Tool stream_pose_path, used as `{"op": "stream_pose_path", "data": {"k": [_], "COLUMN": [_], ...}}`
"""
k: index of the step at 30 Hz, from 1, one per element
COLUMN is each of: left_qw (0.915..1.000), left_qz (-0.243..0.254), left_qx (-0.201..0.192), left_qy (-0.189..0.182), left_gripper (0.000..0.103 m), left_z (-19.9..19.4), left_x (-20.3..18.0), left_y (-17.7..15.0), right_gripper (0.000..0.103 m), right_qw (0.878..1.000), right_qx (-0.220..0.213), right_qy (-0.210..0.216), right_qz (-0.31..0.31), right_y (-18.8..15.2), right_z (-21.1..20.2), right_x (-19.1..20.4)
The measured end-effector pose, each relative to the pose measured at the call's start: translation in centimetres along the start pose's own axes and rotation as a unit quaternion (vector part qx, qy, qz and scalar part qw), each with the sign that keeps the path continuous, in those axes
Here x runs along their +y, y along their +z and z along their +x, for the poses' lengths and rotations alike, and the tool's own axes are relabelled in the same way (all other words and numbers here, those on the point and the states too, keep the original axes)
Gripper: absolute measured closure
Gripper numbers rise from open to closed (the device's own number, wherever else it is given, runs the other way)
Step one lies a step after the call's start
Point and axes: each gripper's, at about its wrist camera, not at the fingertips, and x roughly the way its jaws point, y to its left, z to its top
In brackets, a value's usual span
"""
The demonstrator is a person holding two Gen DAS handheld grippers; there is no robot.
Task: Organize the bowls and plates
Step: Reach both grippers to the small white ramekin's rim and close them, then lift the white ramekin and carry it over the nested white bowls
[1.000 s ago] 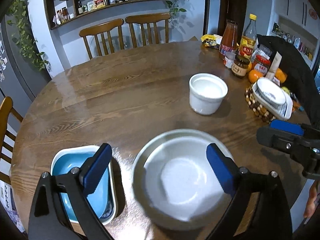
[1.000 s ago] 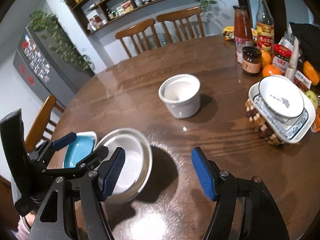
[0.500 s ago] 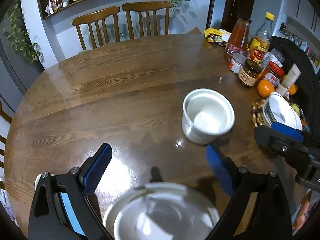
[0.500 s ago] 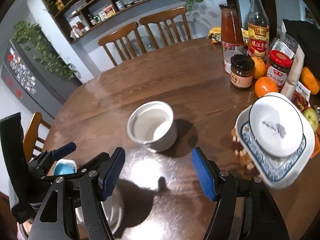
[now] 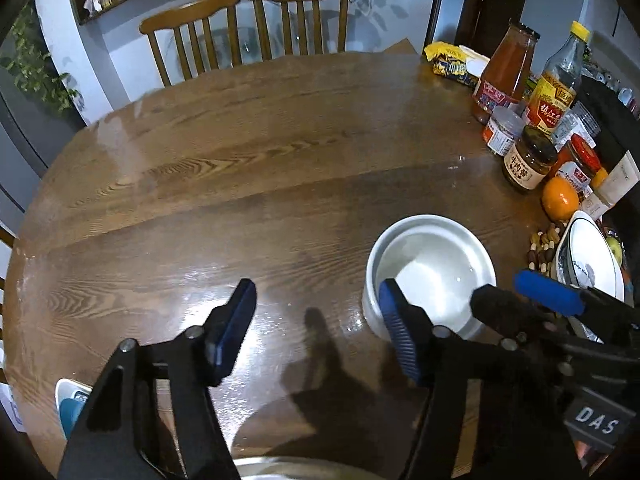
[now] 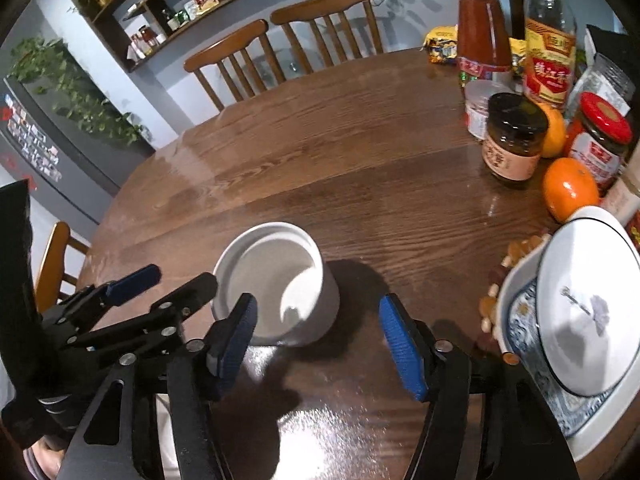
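A deep white bowl (image 5: 430, 276) stands on the round wooden table (image 5: 260, 168), just right of my open, empty left gripper (image 5: 320, 332). In the right wrist view the same bowl (image 6: 276, 284) sits ahead and left of my open, empty right gripper (image 6: 320, 344), partly between its fingers. A white bowl (image 6: 588, 312) rests in a blue-patterned dish (image 6: 532, 360) at the right; the bowl also shows in the left wrist view (image 5: 592, 264). A blue dish (image 5: 70, 404) peeks out at lower left, and a grey plate's rim (image 5: 288, 472) at the bottom edge.
Jars, sauce bottles (image 6: 480, 20), oranges (image 6: 570, 188) and nuts (image 6: 516, 248) crowd the table's right side. Two wooden chairs (image 5: 248, 32) stand at the far edge. The right gripper's fingers (image 5: 548, 296) reach in from the right of the left wrist view.
Both grippers have moved forward over the table towards the deep white bowl. The grey plate and blue dish have slid to the bottom edge of view. Both stay open.
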Motion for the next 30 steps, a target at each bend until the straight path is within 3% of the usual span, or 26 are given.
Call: {"op": "stream_pose_path", "data": {"k": [2, 6, 9, 15, 23, 30], "left_qw": [1.0000, 0.9998, 0.9995, 0.9979, 0.9978, 0.9987], "left_qz": [0.007, 0.018, 0.021, 0.015, 0.010, 0.023], "left_qx": [0.001, 0.013, 0.021, 0.044, 0.037, 0.007], "left_qy": [-0.001, -0.006, -0.009, -0.046, -0.054, -0.046], "left_gripper": [0.052, 0.066, 0.073, 0.092, 0.094, 0.095], "left_z": [0.3, 0.9, 1.3, 2.5, 2.2, 0.1], "left_x": [-0.4, -1.1, -1.5, -1.9, -2.3, -2.5], "left_y": [0.1, 0.4, 0.7, 0.7, 0.2, -1.0], "right_gripper": [0.055, 0.064, 0.078, 0.082, 0.082, 0.082], "right_qw": [1.000, 1.000, 1.000, 0.999, 0.999, 0.999], "right_qx": [0.006, 0.018, 0.031, 0.038, 0.030, 0.022], "right_qy": [0.002, 0.000, 0.004, -0.001, 0.008, 0.019], "right_qz": [0.002, 0.005, 0.004, 0.010, 0.022, 0.020], "right_y": [0.1, 0.3, 0.6, 0.6, -0.1, -1.4], "right_z": [0.5, 1.3, 1.9, 2.4, 1.9, 0.3], "right_x": [0.0, 0.0, 0.1, -0.2, -0.5, 0.0]}}
